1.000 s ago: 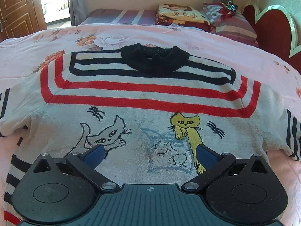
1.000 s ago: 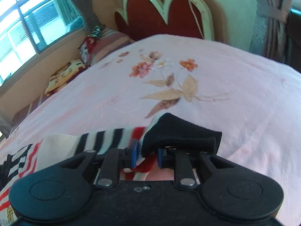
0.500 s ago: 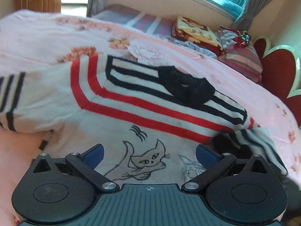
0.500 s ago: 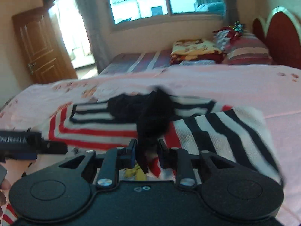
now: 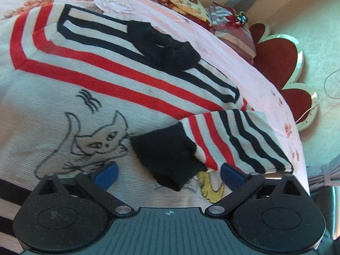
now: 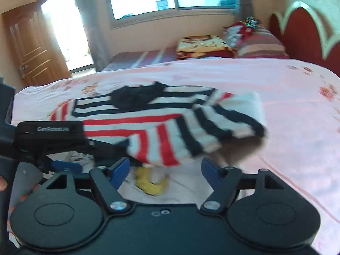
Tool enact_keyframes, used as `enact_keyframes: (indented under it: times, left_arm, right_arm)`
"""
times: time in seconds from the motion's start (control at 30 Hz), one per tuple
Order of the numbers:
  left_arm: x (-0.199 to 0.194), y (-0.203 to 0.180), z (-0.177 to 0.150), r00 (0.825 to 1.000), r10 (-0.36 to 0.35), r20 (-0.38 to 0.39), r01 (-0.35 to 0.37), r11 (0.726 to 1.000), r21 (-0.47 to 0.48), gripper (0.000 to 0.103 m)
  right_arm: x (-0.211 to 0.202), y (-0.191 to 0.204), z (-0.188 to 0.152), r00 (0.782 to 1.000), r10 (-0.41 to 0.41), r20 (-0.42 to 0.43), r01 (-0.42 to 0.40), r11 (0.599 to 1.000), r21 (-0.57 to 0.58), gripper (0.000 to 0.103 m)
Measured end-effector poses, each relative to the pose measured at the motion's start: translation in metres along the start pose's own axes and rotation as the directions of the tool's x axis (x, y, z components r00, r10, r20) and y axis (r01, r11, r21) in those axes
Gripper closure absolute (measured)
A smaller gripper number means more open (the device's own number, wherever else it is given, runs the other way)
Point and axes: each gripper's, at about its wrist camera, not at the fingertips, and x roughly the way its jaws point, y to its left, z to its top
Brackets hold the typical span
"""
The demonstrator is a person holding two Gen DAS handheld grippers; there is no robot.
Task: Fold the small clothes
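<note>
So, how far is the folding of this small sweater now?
Done: the striped right sleeve with the black cuff lies folded across the chest of the white knitted cat sweater. In hand: nothing; the right tool is opening and the cuff is out of it, and the left tool is closing with nothing gripped. Left: the other sleeve and the body folds.

- The left gripper (image 5: 169, 174) tilts downward, its blue pads (image 5: 106, 172) wide apart and nothing pressed between them; its jaws are closing.
- The right gripper (image 6: 165, 169) also tilts downward, its jaws opening and clear of any cloth.
- A fingertip (image 6: 2, 184) shows left of the right gripper.
</note>
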Motion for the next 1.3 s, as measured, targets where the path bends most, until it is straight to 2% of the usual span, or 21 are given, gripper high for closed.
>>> enact_keyframes:
  times: [0.07, 0.13, 0.17, 0.2, 0.23, 0.37, 0.5, 0.63, 0.73, 0.8, 0.93, 1.07, 1.13, 1.23, 1.3]
  left_arm:
    - [0.006, -0.003, -0.001, 1.000, -0.028, -0.009, 0.028, 0.999, -0.017, 0.041]
    - [0.010, -0.004, -0.002, 0.999, -0.031, 0.007, 0.031, 0.999, -0.034, 0.051]
    - [0.012, -0.005, -0.003, 0.999, -0.037, 0.015, 0.038, 0.998, -0.042, 0.064]
    - [0.015, -0.004, -0.002, 0.999, -0.052, 0.015, 0.052, 0.997, -0.054, 0.088]
    - [0.017, -0.002, -0.003, 0.997, -0.073, 0.015, 0.074, 0.994, -0.076, 0.097]
    - [0.011, -0.002, -0.001, 0.993, -0.068, 0.093, 0.076, 0.993, -0.088, 0.097]
    - [-0.021, 0.004, 0.015, 0.976, -0.055, 0.211, 0.073, 0.994, -0.077, 0.097]
    - [-0.054, 0.026, 0.031, 0.955, -0.001, 0.295, 0.025, 0.997, -0.078, 0.097]
    - [-0.068, 0.047, 0.036, 0.948, 0.053, 0.313, -0.030, 0.996, -0.078, 0.097]
    - [-0.065, 0.060, 0.035, 0.950, 0.091, 0.297, -0.067, 0.994, -0.089, 0.097]
    - [-0.036, 0.081, 0.023, 0.965, 0.165, 0.203, -0.147, 0.984, -0.101, 0.097]
    - [-0.037, 0.076, 0.019, 0.954, 0.202, 0.222, -0.194, 0.979, -0.055, 0.097]
    - [-0.052, 0.073, 0.018, 0.943, 0.228, 0.242, -0.221, 0.974, -0.058, 0.096]
    - [-0.076, 0.069, 0.016, 0.915, 0.267, 0.301, -0.265, 0.963, -0.050, 0.096]
    - [-0.085, 0.065, 0.018, 0.905, 0.265, 0.333, -0.267, 0.963, -0.039, 0.096]
  right_arm:
    - [-0.003, -0.014, -0.006, 0.999, -0.042, 0.007, 0.042, 0.999, 0.033, 0.030]
    - [-0.001, -0.024, -0.010, 0.996, -0.089, 0.006, 0.088, 0.995, 0.051, 0.030]
    - [-0.001, -0.029, -0.011, 0.995, -0.104, 0.005, 0.104, 0.993, 0.060, 0.030]
    - [0.002, -0.033, -0.011, 0.993, -0.121, 0.006, 0.121, 0.990, 0.066, 0.030]
    - [0.005, -0.036, -0.012, 0.990, -0.142, 0.004, 0.141, 0.988, 0.066, 0.030]
    - [0.024, -0.043, -0.010, 0.980, -0.196, -0.020, 0.197, 0.979, 0.057, 0.030]
    - [0.039, -0.045, -0.005, 0.979, -0.204, -0.027, 0.205, 0.977, 0.063, 0.030]
    - [0.050, -0.039, 0.004, 0.980, -0.198, -0.014, 0.198, 0.979, 0.039, 0.032]
    - [0.062, -0.031, 0.009, 0.983, -0.184, -0.021, 0.184, 0.983, 0.013, 0.044]
    - [0.068, -0.025, 0.009, 0.981, -0.194, -0.026, 0.194, 0.981, -0.012, 0.069]
    - [0.075, -0.030, 0.002, 0.975, -0.220, -0.044, 0.219, 0.976, -0.012, 0.077]
    - [0.068, -0.045, -0.002, 0.978, -0.196, -0.066, 0.198, 0.980, 0.022, 0.078]
    - [0.058, -0.049, -0.002, 0.983, -0.168, -0.078, 0.171, 0.985, 0.035, 0.073]
    - [0.039, -0.054, -0.002, 0.989, -0.134, -0.057, 0.137, 0.989, 0.061, 0.067]
    - [0.025, -0.056, 0.004, 0.994, -0.111, -0.018, 0.112, 0.989, 0.095, 0.056]
